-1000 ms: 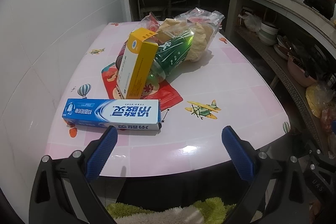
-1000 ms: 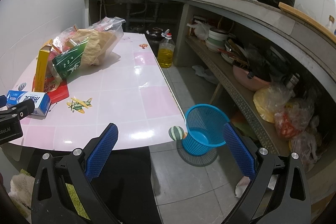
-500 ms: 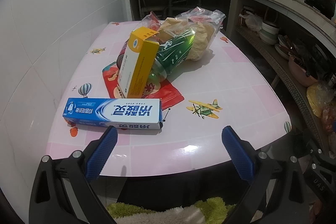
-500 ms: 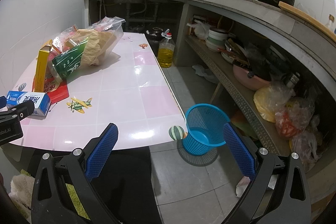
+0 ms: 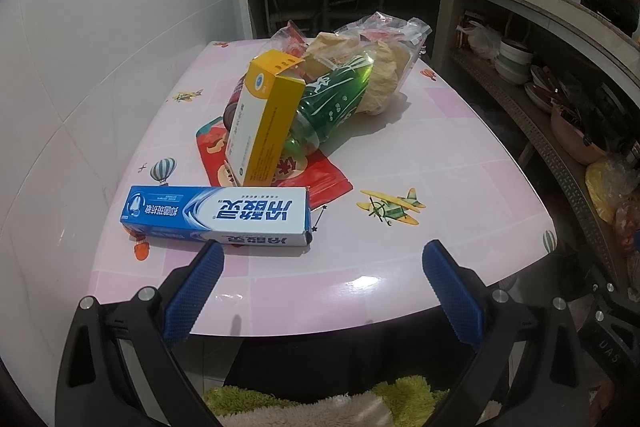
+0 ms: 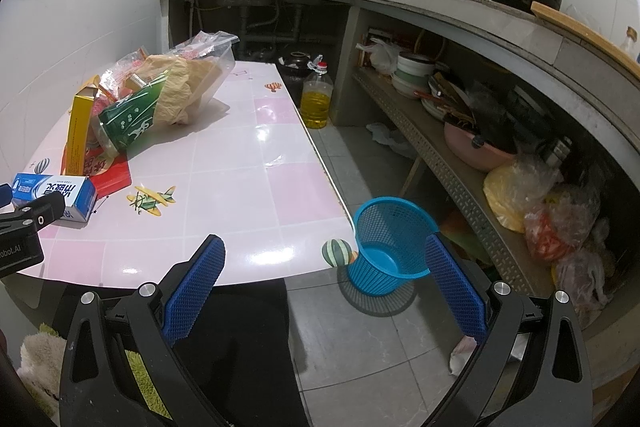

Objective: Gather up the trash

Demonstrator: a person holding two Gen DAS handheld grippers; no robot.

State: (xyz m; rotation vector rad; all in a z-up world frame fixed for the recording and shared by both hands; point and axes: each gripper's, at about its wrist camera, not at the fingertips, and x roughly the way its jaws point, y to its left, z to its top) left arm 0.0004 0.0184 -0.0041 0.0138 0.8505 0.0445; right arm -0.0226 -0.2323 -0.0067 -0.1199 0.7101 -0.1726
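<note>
- As collection has yet to begin, by the look of it, the left gripper [image 5: 320,267] hangs at the near edge of the pink tabletop [image 5: 460,155], its jaws spread wide and holding nothing.
- Just ahead of the left jaw lies a blue toothpaste box [image 5: 218,213], flat on the tabletop and lengthwise across the jaws' line; the jaw tip sits close to its near edge, and whether they touch cannot be told.
- Beyond the box, further out from the jaws, a heap of rubbish waits: a yellow carton [image 5: 266,119] leaning on a green bottle [image 5: 334,105], a red wrapper [image 5: 320,179] flat beneath them, and a clear bag of crumpled paper [image 5: 384,67] at the back.
- Over the tabletop's near right corner, the right gripper [image 6: 322,259] hovers, jaws likewise released and empty.
- Between and just beyond the right jaws stands a blue basket [image 6: 390,247] on the floor beside the tabletop, with no rubbish visible inside.
- Judged from this, the step in hand is the approach to the first piece, most likely the toothpaste box.
- Next, the left jaws would need to shift left and forward to straddle the box's narrow width, then clamp.
- Carrying it rightward to the basket would follow.
</note>
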